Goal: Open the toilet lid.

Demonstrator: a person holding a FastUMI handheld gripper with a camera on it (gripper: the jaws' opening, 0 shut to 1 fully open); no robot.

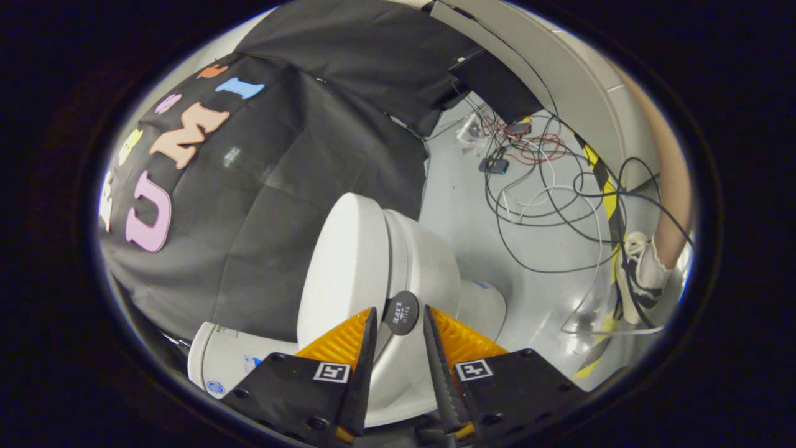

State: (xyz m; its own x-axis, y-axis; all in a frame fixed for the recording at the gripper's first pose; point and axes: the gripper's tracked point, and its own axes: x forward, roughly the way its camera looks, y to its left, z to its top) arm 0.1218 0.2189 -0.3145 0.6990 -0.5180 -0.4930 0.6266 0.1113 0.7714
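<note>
The view is rolled to one side. A white toilet (429, 261) stands on the grey floor, and its lid (348, 267) lies down flat against the seat. A small round black tab (401, 313) sticks out from the lid's front edge. My gripper (400, 314) is open, with the tab between its two fingertips and a narrow gap on each side of it. The fingers (372, 336) straddle the rim where the lid meets the seat. The toilet's tank (224, 361) shows beyond the lid, against the black cloth.
The black cloth wall (280, 155) hangs behind the toilet. Loose cables (547, 186) and small devices sprawl on the grey floor (460, 205) beyond the bowl. A yellow-black tape strip (606, 186) crosses the floor. A person's leg and sneaker (640, 274) stand near it.
</note>
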